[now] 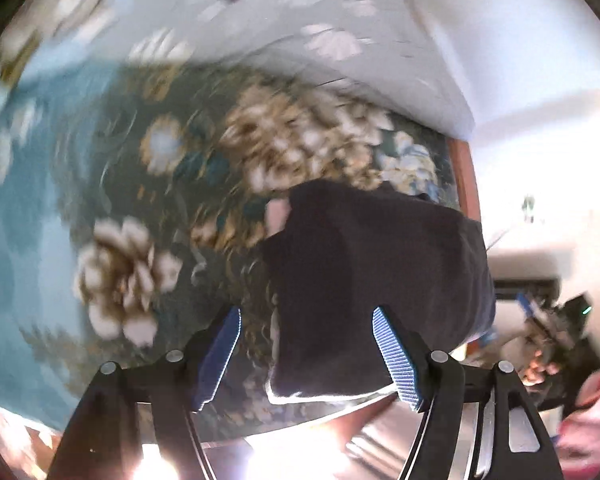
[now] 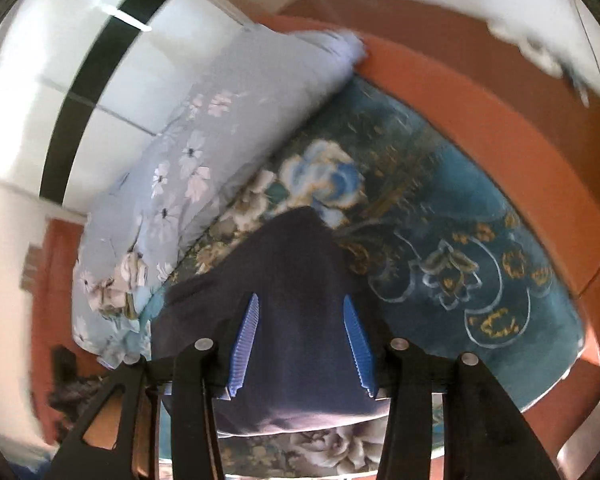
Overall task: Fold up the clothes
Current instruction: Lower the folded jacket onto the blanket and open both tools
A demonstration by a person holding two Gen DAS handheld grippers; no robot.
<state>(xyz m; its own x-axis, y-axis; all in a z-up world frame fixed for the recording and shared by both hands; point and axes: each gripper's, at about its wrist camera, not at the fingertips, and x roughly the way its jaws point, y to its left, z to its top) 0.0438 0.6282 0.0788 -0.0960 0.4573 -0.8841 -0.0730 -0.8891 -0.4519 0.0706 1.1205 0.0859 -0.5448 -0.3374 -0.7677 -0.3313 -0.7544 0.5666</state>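
On the bed: dark navy garment (image 2: 296, 312) lies on the teal floral bedspread (image 2: 460, 208), close to the near edge of the mattress.
Garment shape: compact block with a straight near hem in both views; appears already doubled over at least 1 time, though layers cannot be counted.
Garment position, left view: garment (image 1: 376, 280) sits toward the right side of the bedspread (image 1: 148, 184), beside the red-brown bed frame (image 1: 466, 184).
Left gripper (image 1: 306, 354): fingers spread wide, nothing between them; right blue pad overlaps the cloth in the view, contact cannot be confirmed.
Right gripper (image 2: 302, 346): fingers moderately apart, straddling the garment from above; no cloth pinched.
Work judged done: garment flattened and reduced to a tidy rectangle.
Work judged left: possibly 1 further fold or a final squaring of edges; no other clothes to be folded are identifiable.
Surroundings: pale blue flowered quilt (image 2: 188, 168) rolled along the far side of the bed.
Image quality: left view motion-blurred; fine detail unreliable.
Brands, labels, writing: none legible; a pale patch at the garment's far left corner cannot be identified.
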